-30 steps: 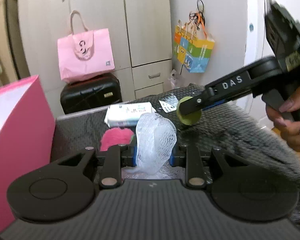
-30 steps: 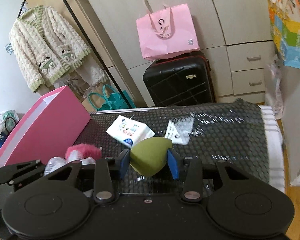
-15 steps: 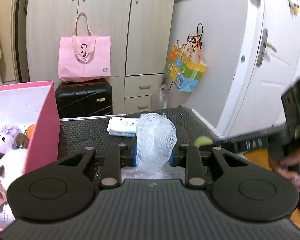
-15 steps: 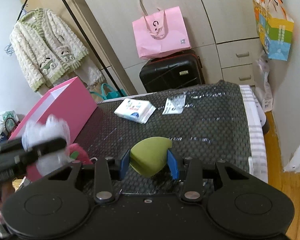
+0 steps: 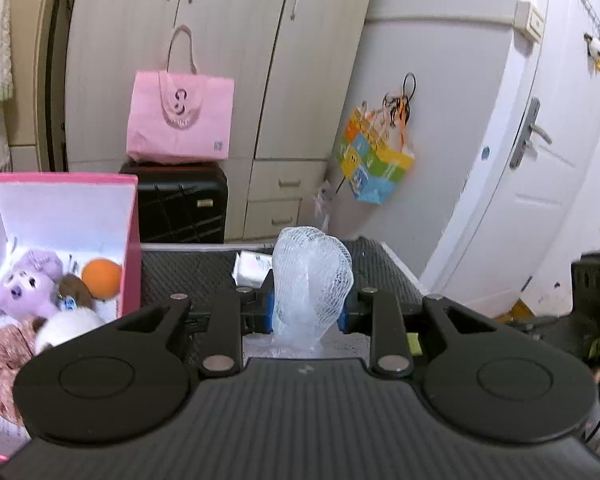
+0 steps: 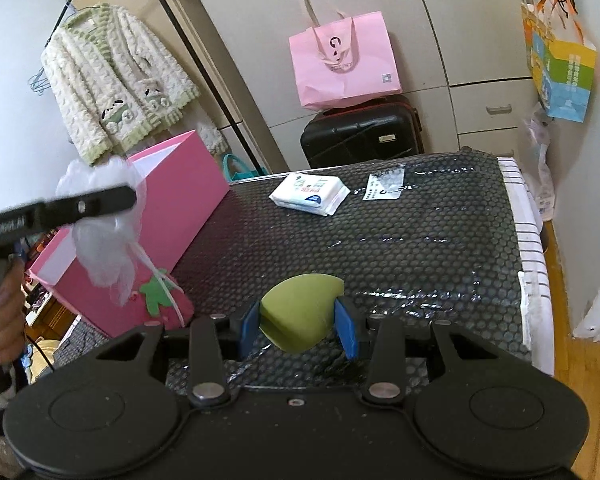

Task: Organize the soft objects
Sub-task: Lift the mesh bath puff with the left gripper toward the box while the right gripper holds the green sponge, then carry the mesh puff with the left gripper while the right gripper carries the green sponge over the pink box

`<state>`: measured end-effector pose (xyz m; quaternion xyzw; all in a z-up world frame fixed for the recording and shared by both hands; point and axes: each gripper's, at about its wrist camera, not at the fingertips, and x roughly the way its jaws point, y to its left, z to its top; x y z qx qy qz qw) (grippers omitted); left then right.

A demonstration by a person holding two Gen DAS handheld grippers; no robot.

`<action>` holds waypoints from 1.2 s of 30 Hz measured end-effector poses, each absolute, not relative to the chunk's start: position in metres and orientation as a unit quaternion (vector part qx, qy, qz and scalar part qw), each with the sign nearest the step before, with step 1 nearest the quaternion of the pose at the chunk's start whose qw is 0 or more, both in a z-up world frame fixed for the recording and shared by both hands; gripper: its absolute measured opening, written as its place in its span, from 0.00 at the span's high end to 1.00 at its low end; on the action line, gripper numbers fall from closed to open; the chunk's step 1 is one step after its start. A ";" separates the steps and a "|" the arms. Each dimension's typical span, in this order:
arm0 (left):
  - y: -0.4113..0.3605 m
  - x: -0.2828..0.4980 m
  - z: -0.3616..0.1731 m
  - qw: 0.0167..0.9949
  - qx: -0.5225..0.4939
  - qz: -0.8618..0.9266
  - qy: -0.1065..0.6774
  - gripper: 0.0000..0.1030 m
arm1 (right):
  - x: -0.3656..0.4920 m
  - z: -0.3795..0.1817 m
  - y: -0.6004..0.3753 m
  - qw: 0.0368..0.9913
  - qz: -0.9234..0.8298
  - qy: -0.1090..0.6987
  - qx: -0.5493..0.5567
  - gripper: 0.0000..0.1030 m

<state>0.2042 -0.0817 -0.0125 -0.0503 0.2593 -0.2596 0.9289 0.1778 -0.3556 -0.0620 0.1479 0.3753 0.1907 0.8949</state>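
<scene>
My left gripper [image 5: 306, 306] is shut on a white mesh bath puff [image 5: 310, 280] and holds it in the air beside the open pink box [image 5: 130, 240]. The puff also shows in the right wrist view [image 6: 104, 232], next to the box [image 6: 180, 208]. The box holds a purple plush [image 5: 24, 284], an orange ball [image 5: 101, 278] and other soft toys. My right gripper [image 6: 298, 326] is shut on a green sponge [image 6: 300, 312] above the black dotted table [image 6: 420, 248]. A pink strawberry plush [image 6: 156, 300] lies by the box's near corner.
A white tissue pack [image 6: 309, 193] and a clear packet [image 6: 385, 186] lie at the table's far side. Behind stand a black suitcase [image 6: 360, 136] with a pink bag [image 6: 344, 60], a wardrobe, and a hanging cardigan [image 6: 116, 80]. A white door [image 5: 520, 160] is to the right.
My left gripper has risen and swung left with the puff, so the pink box's inside now shows. My right gripper has pulled back and up with the green sponge.
</scene>
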 end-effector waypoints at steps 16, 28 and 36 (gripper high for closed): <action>-0.070 0.206 0.025 0.950 -0.046 -0.235 0.199 0.75 | 0.167 -0.056 -0.341 0.896 0.196 0.370 0.146 0.55; -0.050 0.183 0.015 0.925 -0.040 -0.255 0.279 0.75 | 0.147 -0.047 -0.329 0.894 0.201 0.379 0.129 0.55; -0.034 0.152 0.008 0.905 -0.030 -0.276 0.321 0.75 | 0.112 -0.046 -0.318 0.888 0.211 0.388 0.124 0.55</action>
